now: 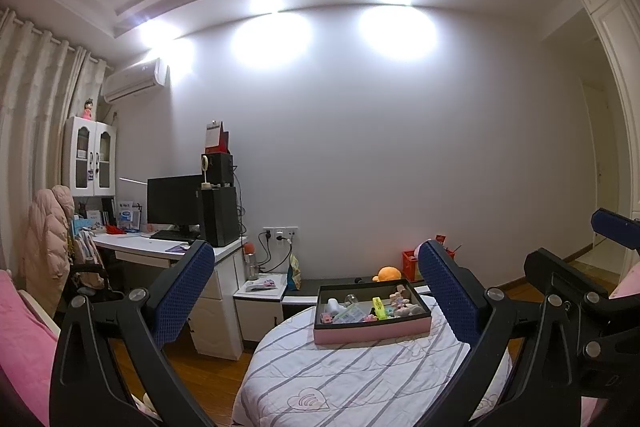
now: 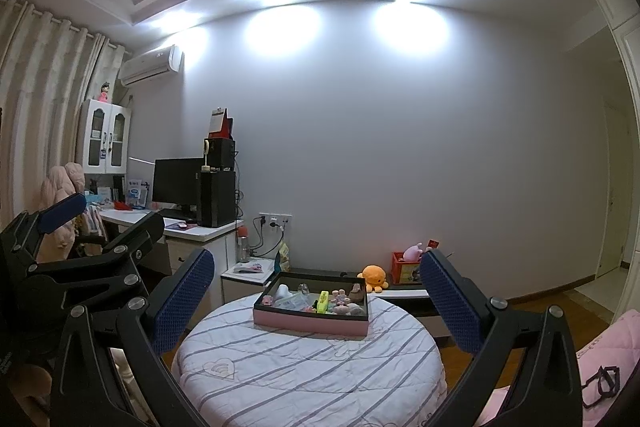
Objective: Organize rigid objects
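Observation:
A pink-sided box with a dark rim (image 1: 372, 334) (image 2: 310, 325) sits on a round table under a striped white cloth (image 1: 360, 379) (image 2: 304, 363). It holds several small things: a yellow-green marker (image 1: 379, 307) (image 2: 322, 301), a white piece (image 1: 334, 305) (image 2: 282, 291), a clear packet and small figurines. My left gripper (image 1: 316, 291) is open and empty, held above the table's near side. My right gripper (image 2: 316, 297) is open and empty too, also short of the box. The right gripper shows at the right edge of the left wrist view (image 1: 580, 291).
A white desk (image 1: 160, 247) with monitor and black speakers stands at left, with a chair and pink coat (image 1: 48, 247). A low nightstand (image 1: 260, 297), an orange plush (image 2: 374, 277) and a red crate (image 2: 405, 269) lie behind the table. Pink cushions flank both sides.

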The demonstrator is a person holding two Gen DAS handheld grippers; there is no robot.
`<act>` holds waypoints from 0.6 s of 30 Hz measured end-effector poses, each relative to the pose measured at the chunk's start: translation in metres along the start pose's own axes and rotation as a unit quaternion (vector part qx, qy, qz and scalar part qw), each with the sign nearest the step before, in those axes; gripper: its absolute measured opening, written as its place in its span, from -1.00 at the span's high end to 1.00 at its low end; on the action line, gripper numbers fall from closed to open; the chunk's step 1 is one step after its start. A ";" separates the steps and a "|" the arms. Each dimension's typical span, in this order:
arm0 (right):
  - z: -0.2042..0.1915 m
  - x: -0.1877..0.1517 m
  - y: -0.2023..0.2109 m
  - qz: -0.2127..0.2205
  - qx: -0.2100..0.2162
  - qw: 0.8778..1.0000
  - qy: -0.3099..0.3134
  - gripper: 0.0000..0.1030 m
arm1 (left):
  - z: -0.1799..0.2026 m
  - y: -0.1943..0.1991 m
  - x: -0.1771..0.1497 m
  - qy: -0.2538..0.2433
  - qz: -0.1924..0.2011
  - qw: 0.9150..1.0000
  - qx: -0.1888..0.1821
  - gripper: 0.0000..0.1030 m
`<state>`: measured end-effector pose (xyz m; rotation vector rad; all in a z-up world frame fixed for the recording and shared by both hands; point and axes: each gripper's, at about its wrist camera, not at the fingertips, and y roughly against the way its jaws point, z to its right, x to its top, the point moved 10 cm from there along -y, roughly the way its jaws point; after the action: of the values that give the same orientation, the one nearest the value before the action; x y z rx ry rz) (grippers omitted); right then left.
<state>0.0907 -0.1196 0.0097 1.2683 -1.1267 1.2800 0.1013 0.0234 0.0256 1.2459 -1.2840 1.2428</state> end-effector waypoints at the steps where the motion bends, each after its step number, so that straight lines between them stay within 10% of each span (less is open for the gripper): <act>1: 0.001 0.000 0.000 0.000 0.000 1.000 0.000 -1.00 | 0.000 0.000 0.000 -0.001 0.000 1.000 0.000 -1.00; 18: 0.001 0.000 -0.001 0.000 0.001 1.000 0.000 -1.00 | 0.001 0.000 -0.001 0.000 0.000 1.000 -0.001 -1.00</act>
<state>0.0915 -0.1206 0.0095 1.2688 -1.1259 1.2821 0.1017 0.0230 0.0246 1.2455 -1.2839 1.2413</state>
